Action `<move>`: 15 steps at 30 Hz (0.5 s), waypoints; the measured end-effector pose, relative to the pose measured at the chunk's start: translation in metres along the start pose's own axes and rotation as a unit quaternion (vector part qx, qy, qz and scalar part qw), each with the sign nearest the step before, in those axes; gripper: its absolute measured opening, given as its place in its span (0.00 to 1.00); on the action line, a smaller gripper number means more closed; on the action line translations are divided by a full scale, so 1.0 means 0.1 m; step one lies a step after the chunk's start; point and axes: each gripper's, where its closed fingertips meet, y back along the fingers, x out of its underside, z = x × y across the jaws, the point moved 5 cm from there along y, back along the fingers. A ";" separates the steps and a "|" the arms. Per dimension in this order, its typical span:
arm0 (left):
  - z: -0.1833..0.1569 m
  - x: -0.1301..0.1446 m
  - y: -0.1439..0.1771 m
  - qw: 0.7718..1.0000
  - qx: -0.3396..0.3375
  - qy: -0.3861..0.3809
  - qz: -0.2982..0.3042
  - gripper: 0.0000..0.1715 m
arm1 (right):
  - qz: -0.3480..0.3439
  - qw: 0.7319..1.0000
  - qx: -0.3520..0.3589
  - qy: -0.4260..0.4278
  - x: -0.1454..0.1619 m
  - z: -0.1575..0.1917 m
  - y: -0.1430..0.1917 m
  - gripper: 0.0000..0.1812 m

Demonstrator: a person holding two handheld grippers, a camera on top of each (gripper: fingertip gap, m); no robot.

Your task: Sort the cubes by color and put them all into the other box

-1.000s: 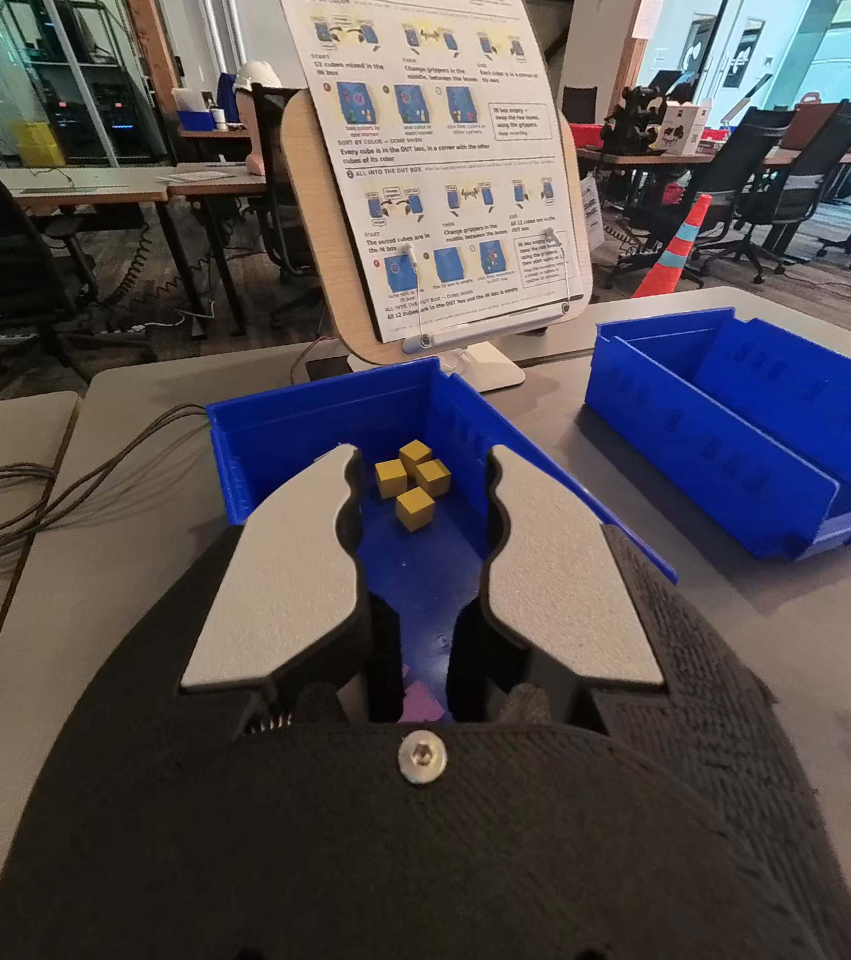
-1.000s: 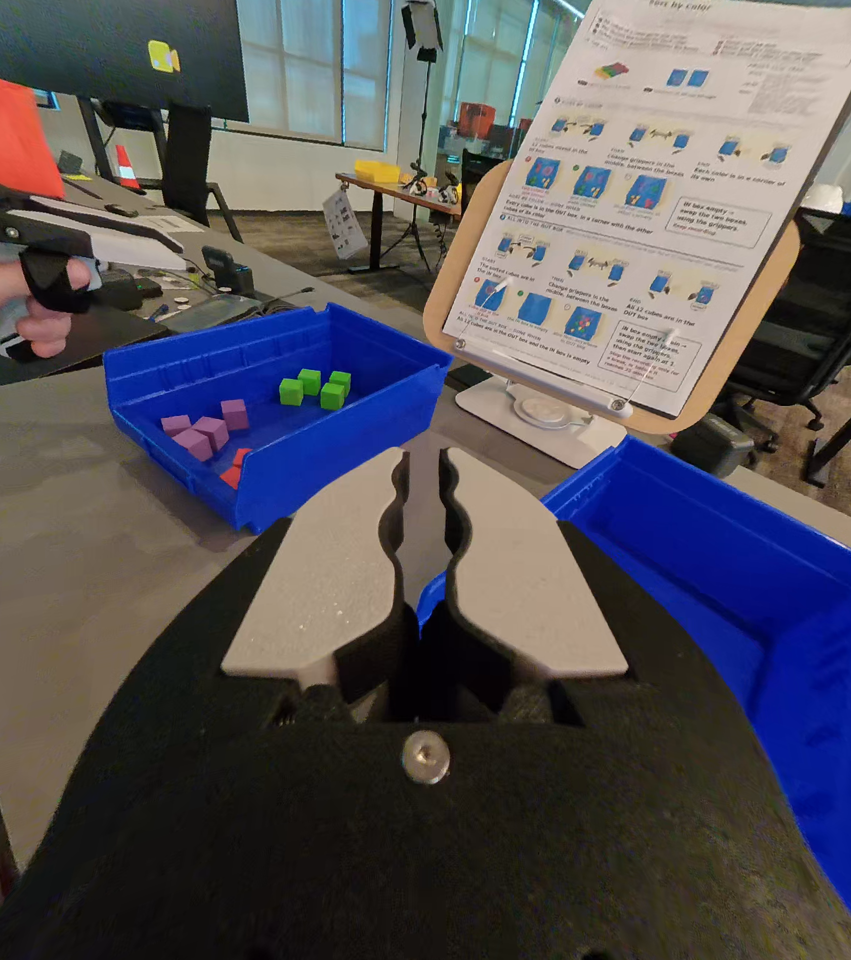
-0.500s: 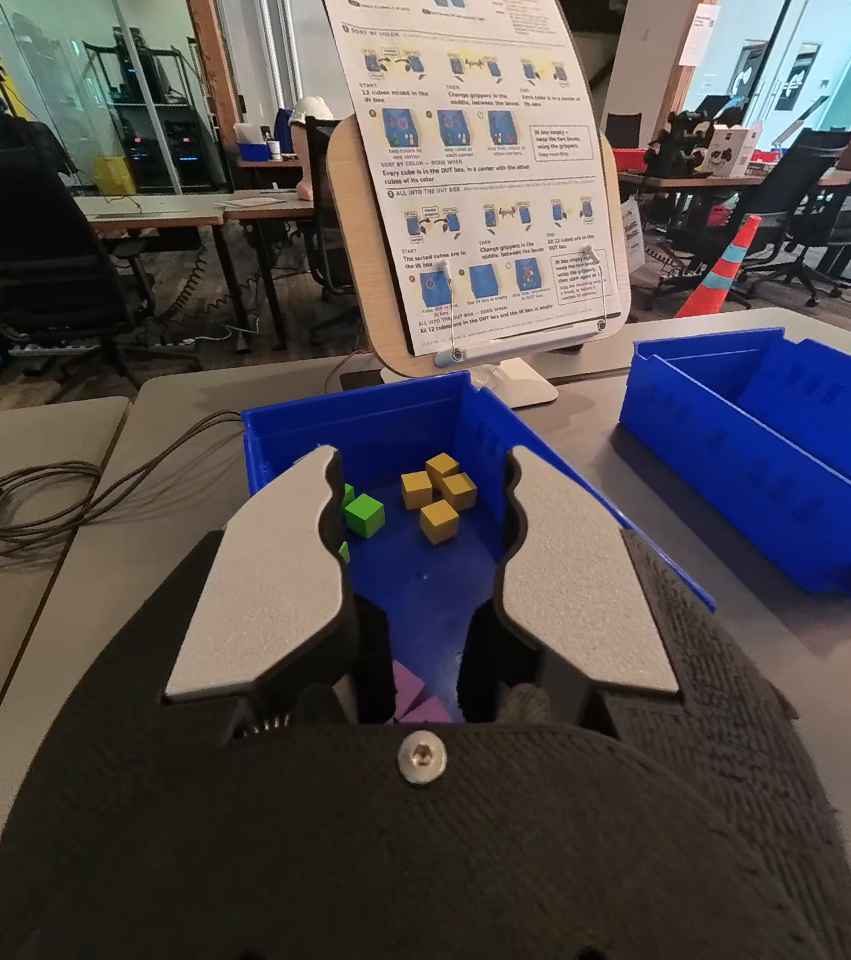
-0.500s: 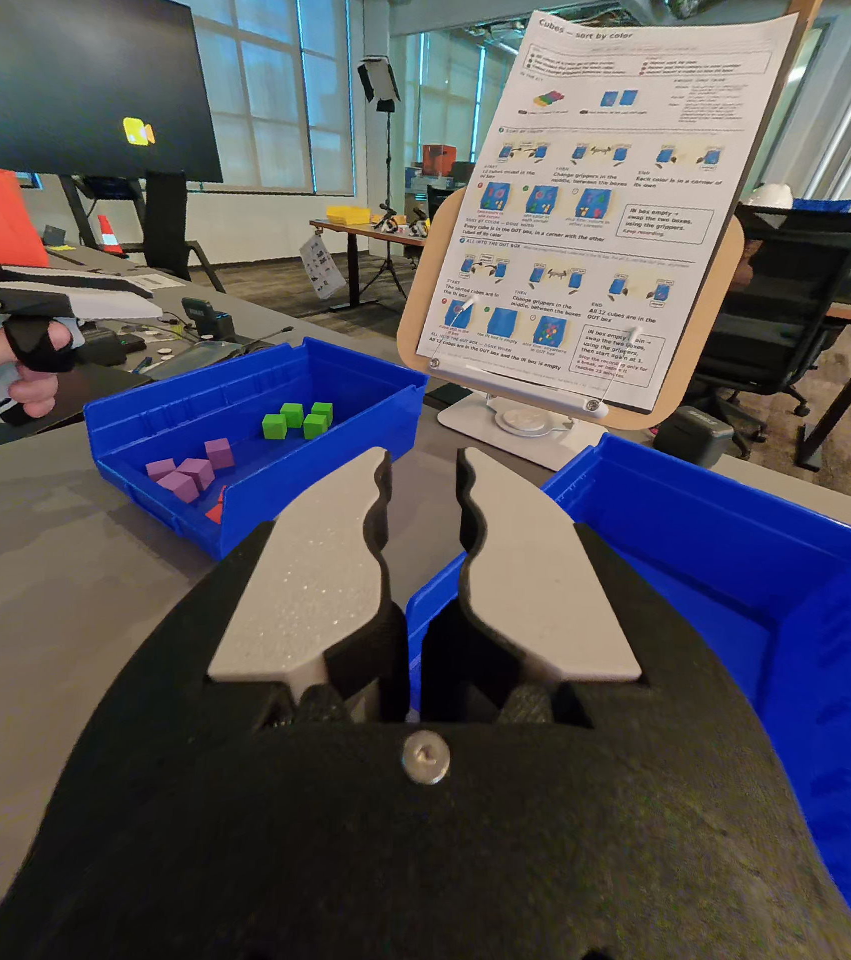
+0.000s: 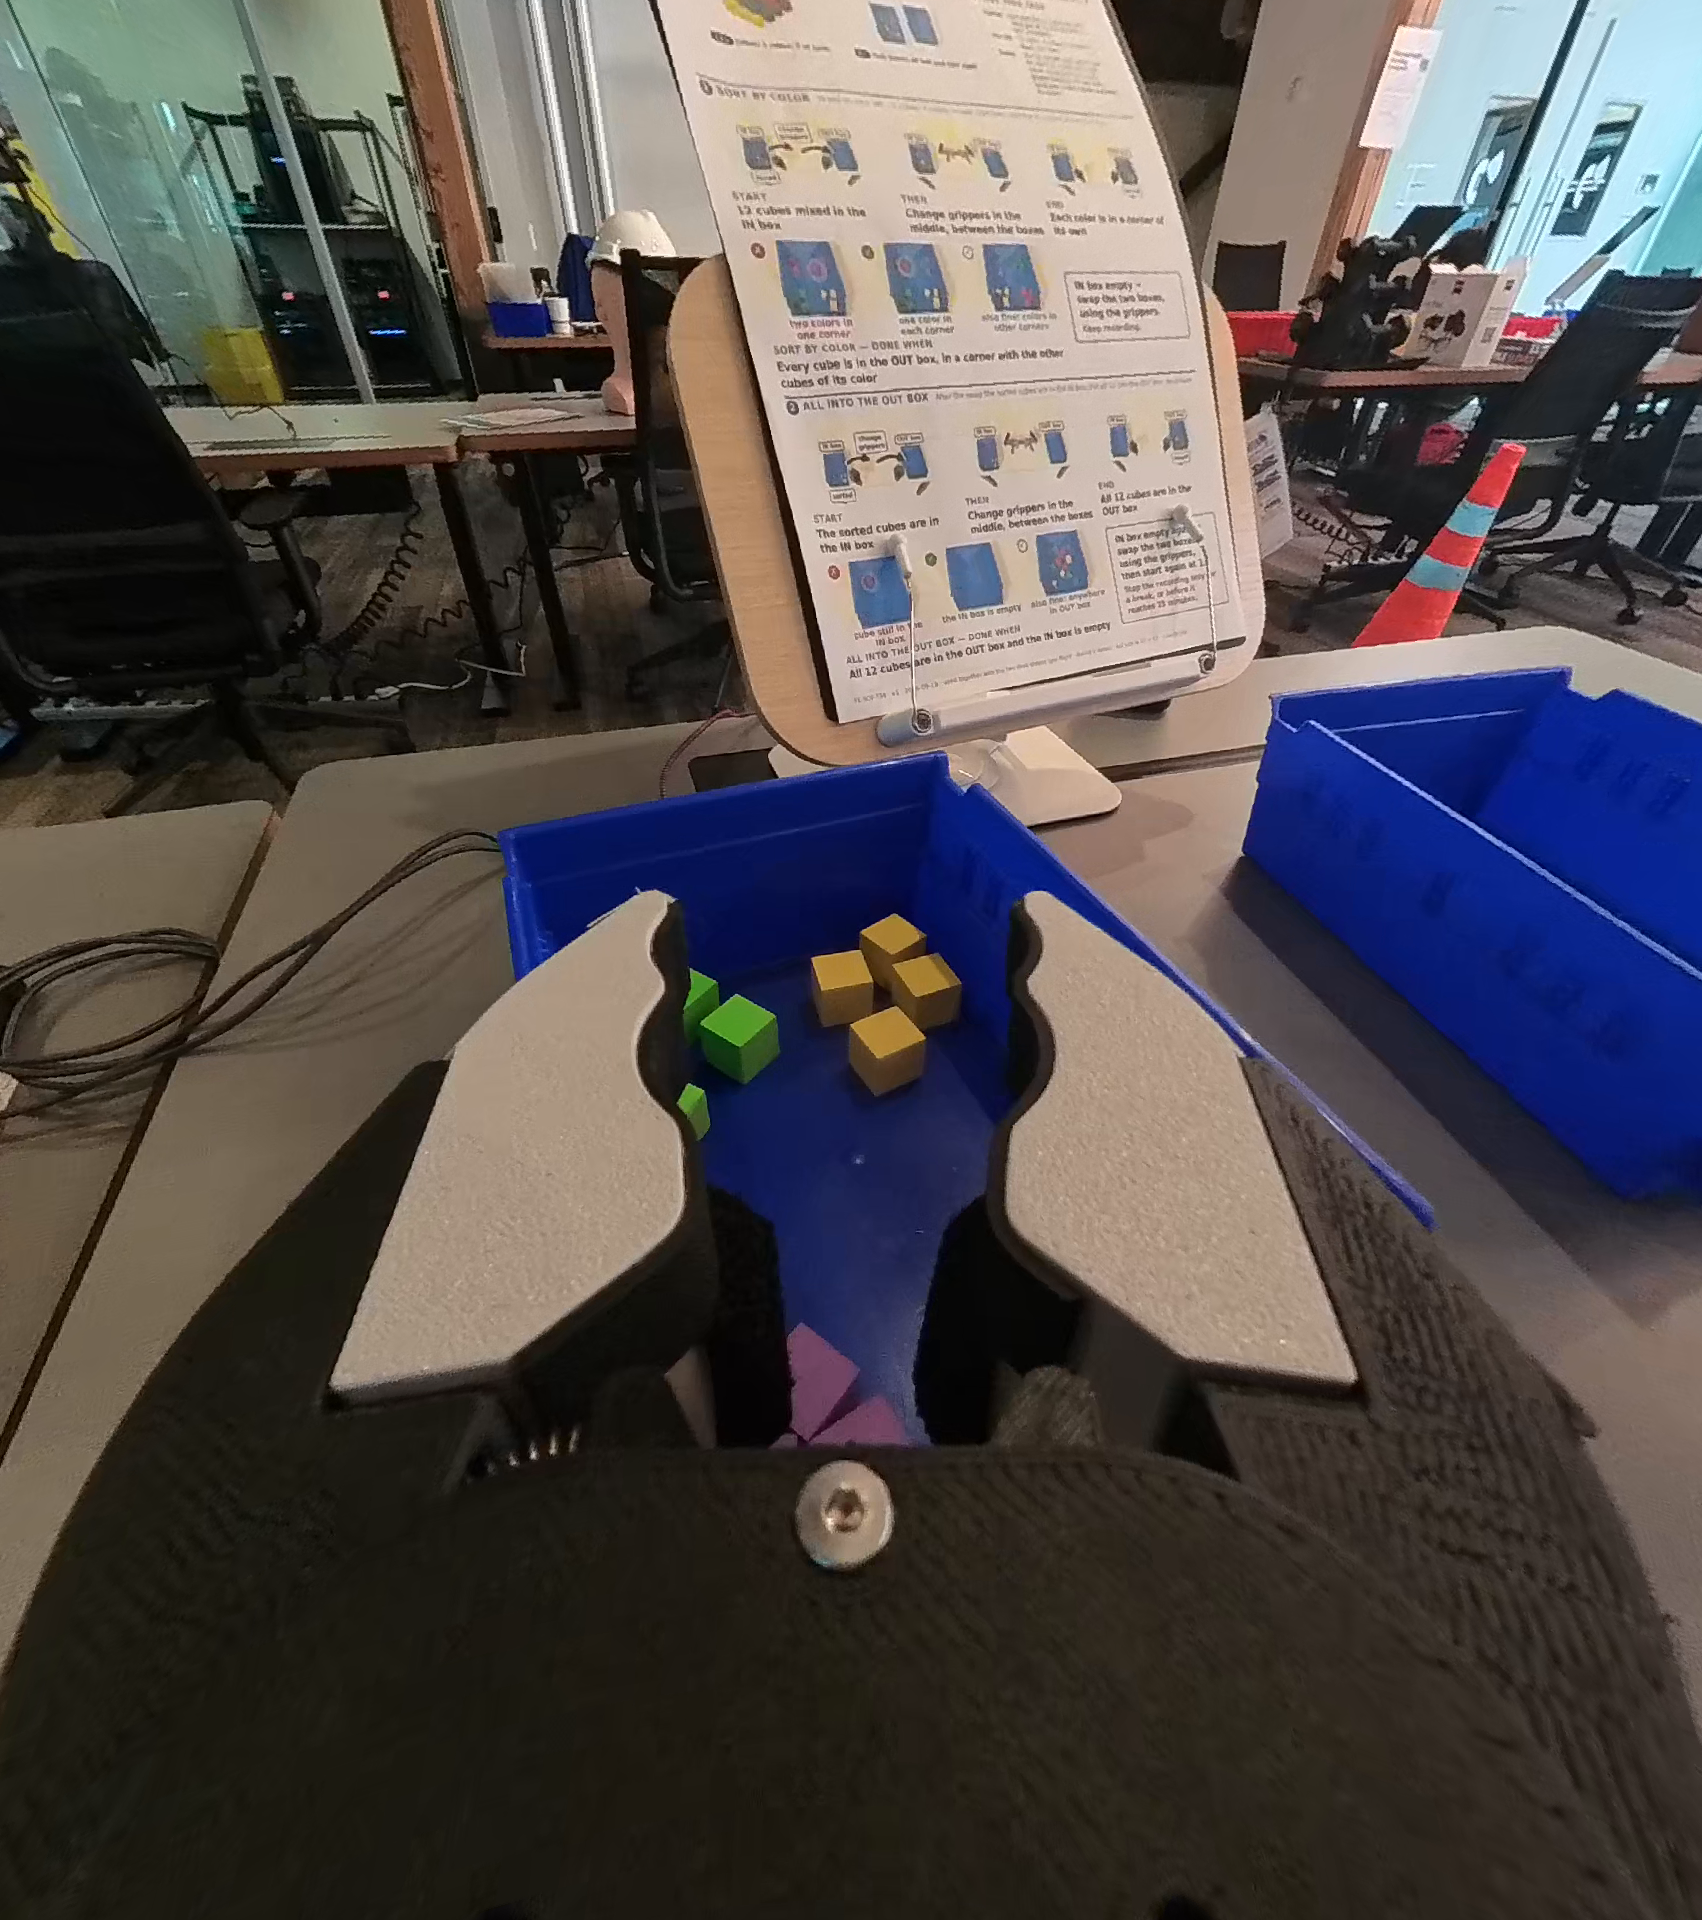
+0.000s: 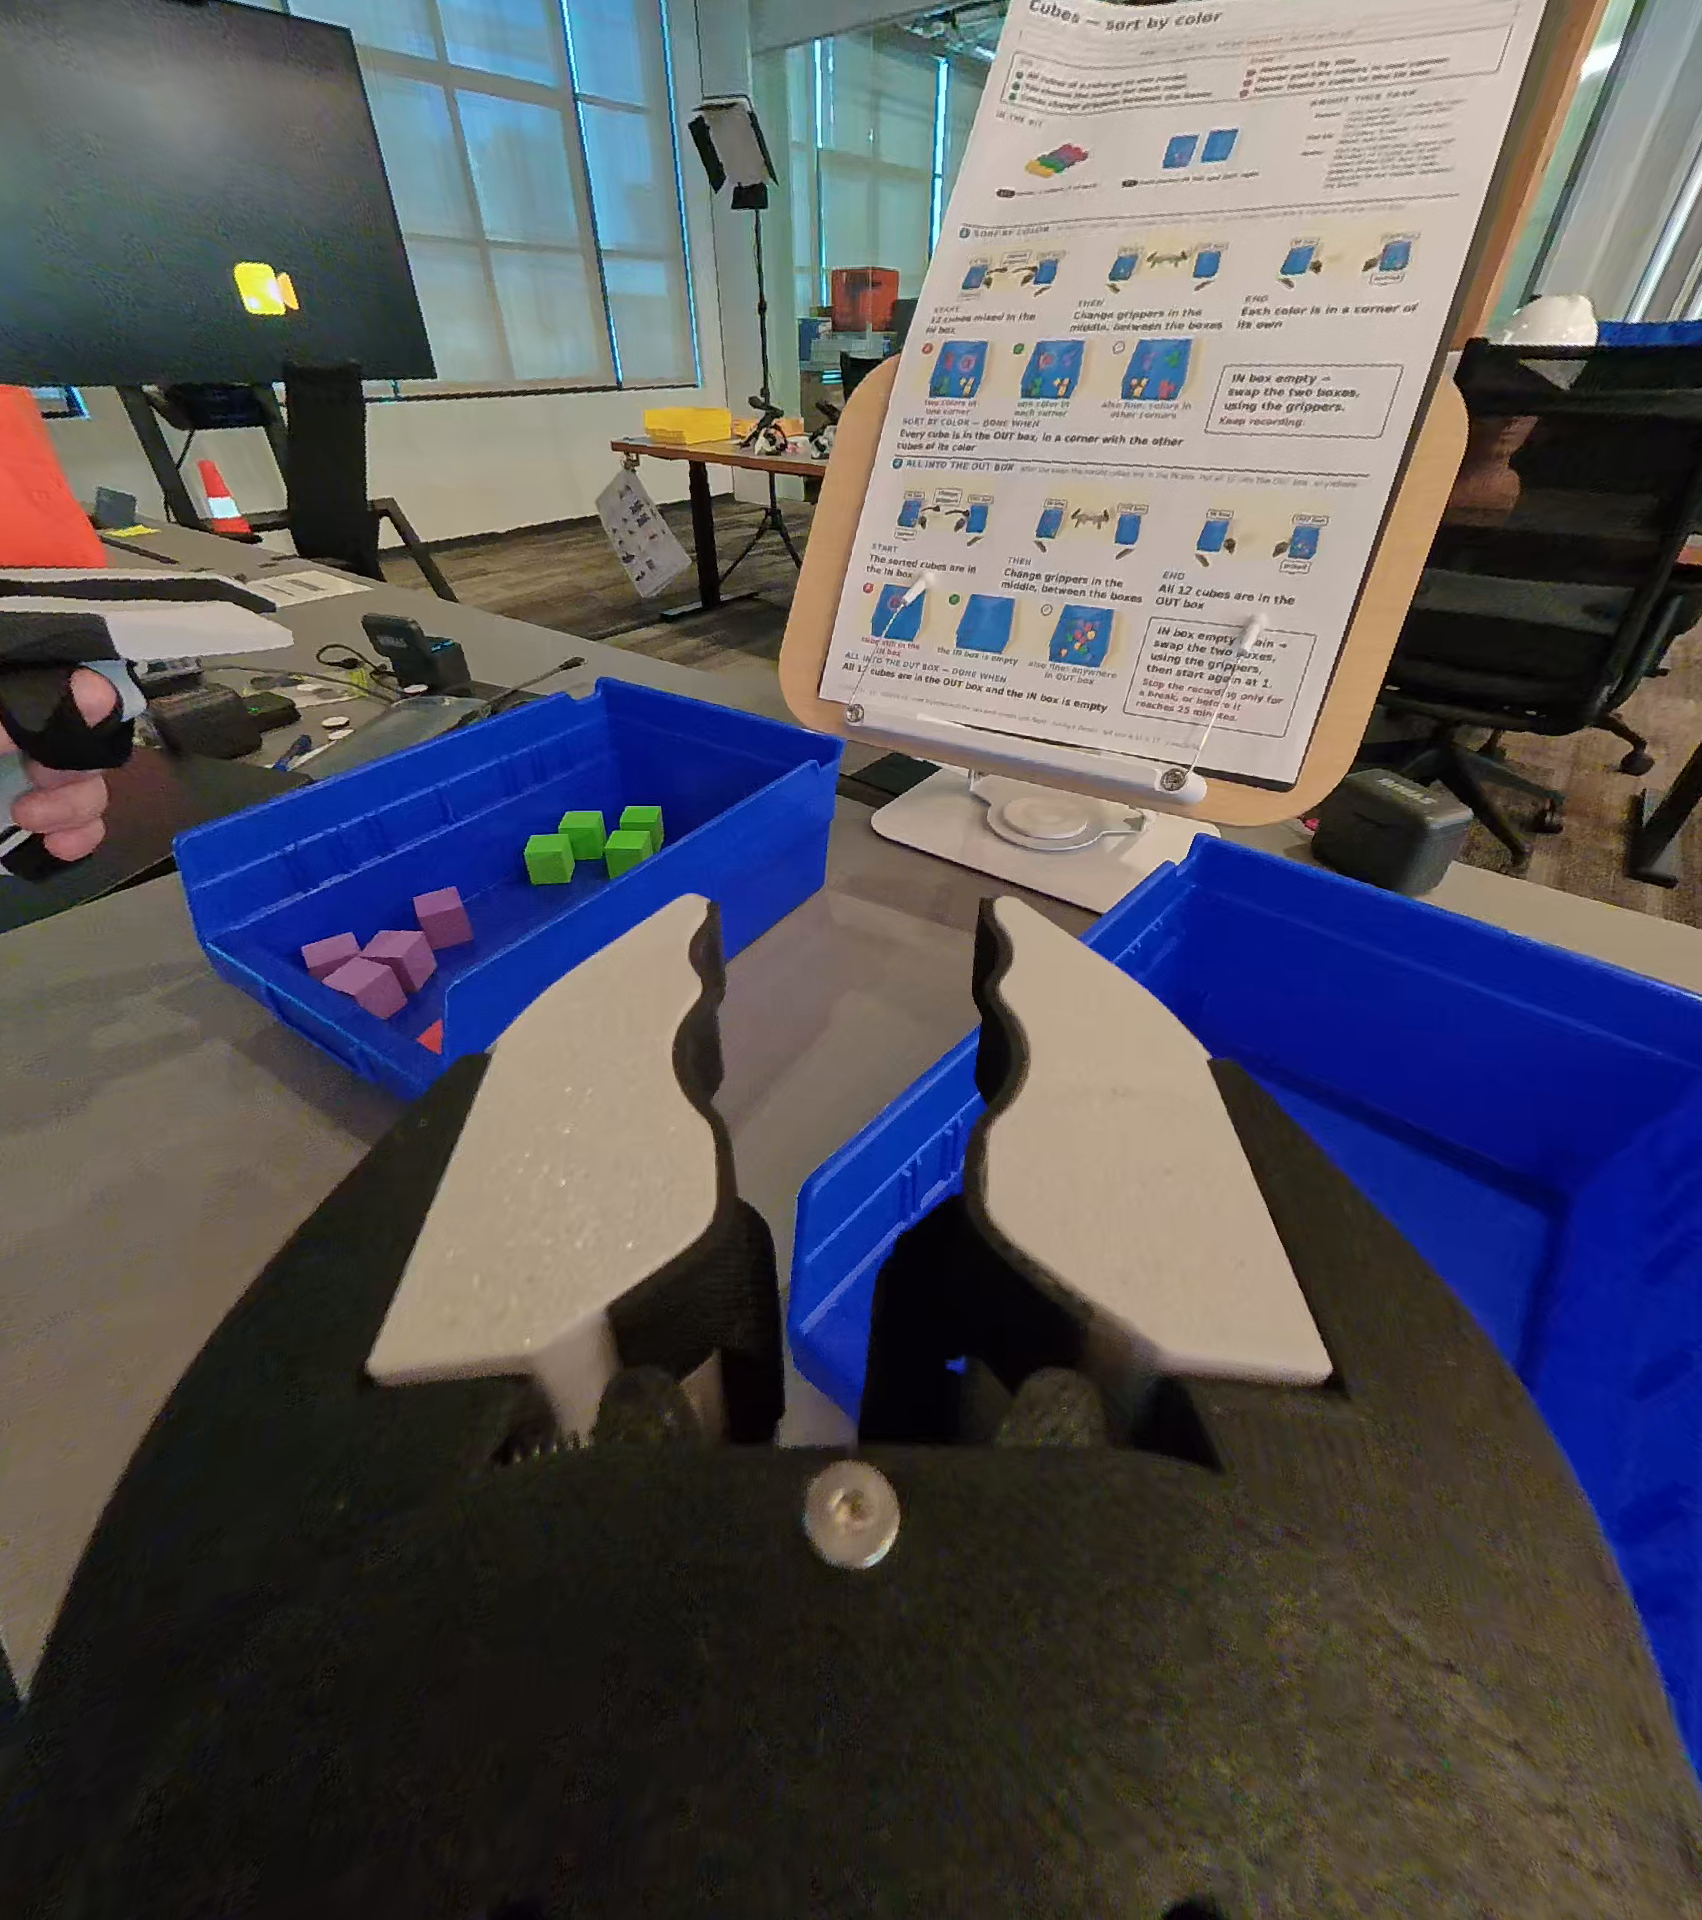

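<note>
At eleven o'clock a dark monitor (image 6: 130,187) stood before tall, bright windows (image 6: 535,187). Black office chairs (image 5: 68,499) and wooden desks (image 5: 390,436) filled the carpeted floor (image 5: 473,644); an orange cone (image 5: 1449,551) stood at two o'clock.

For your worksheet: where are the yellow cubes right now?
Left wrist view: yellow cubes cluster in the blue bin's far right corner, beside green cubes.

Glossy blue plastic bins (image 6: 743,748), matt grey tabletop (image 6: 99,1122).
</note>
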 end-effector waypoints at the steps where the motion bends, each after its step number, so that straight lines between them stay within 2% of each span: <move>1: 0.00 -0.01 0.00 1.000 0.000 0.000 -0.001 0.35 | 0.003 1.000 -0.003 -0.003 0.00 0.01 0.00 0.25; 5: -0.02 -0.03 0.02 1.000 0.004 -0.002 -0.003 0.35 | 0.013 1.000 -0.010 -0.005 0.00 0.01 0.01 0.24; 15: 0.06 -0.01 0.03 1.000 -0.009 0.004 0.010 0.35 | -0.018 0.998 0.044 0.028 -0.16 -0.13 0.16 0.26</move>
